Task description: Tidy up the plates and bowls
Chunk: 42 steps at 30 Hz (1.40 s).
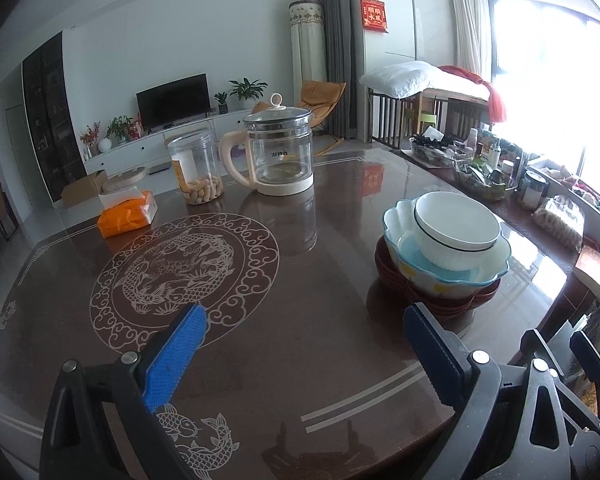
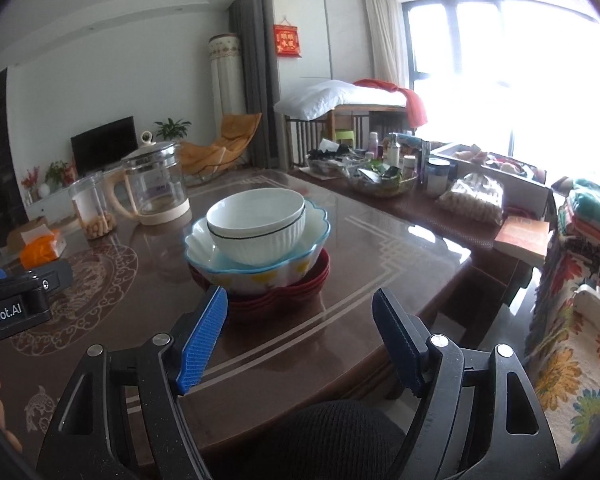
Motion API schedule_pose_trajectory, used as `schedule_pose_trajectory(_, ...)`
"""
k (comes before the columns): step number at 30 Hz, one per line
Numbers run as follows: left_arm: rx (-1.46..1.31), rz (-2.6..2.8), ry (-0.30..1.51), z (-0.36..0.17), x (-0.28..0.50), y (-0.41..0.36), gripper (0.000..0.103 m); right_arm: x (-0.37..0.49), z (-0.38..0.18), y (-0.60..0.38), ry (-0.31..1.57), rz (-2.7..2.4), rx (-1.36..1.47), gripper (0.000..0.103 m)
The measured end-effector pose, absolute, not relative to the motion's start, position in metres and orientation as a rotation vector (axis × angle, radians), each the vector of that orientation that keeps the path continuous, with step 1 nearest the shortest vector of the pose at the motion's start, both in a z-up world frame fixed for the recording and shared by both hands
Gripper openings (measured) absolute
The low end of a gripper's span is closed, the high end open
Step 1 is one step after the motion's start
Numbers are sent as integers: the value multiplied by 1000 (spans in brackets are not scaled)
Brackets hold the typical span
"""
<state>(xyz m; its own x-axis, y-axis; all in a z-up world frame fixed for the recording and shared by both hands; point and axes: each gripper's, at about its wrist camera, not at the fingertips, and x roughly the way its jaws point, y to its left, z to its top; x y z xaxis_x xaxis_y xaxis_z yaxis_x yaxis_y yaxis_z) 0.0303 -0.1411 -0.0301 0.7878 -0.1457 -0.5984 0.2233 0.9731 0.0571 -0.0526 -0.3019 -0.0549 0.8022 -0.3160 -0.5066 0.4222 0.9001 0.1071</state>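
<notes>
A stack of dishes stands on the brown glass-topped table. A white ribbed bowl with a dark rim line sits in a scalloped blue-rimmed bowl, which rests on several dark red plates. The stack also shows in the right wrist view: white bowl, scalloped bowl, red plates. My left gripper is open and empty, to the left of and before the stack. My right gripper is open and empty, just short of the stack.
A glass kettle, a jar of peanuts and an orange tissue pack stand at the table's far side. Baskets, bottles and jars crowd the far right. A book lies at the right edge.
</notes>
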Motion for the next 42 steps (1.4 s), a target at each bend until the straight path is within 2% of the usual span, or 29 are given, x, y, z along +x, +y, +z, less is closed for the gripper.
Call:
schedule_pose_trajectory(8, 246, -236, 672, -29, 16, -160, 99, -59, -64, -319, 639, -355, 310, 79)
schedule_pose_trajectory(15, 222, -262, 779, -23, 17, -154, 99, -74, -48, -327, 694, -358, 352, 78)
schedule_pose_trajectory(26, 204, -275, 730, -7, 11, -134, 99, -86, -17, -300, 675, -392, 249, 78)
schedule_pose_trajectory(42, 168, -285, 780, -18, 16, -122, 99, -79, 0, -271, 741, -391, 146, 79)
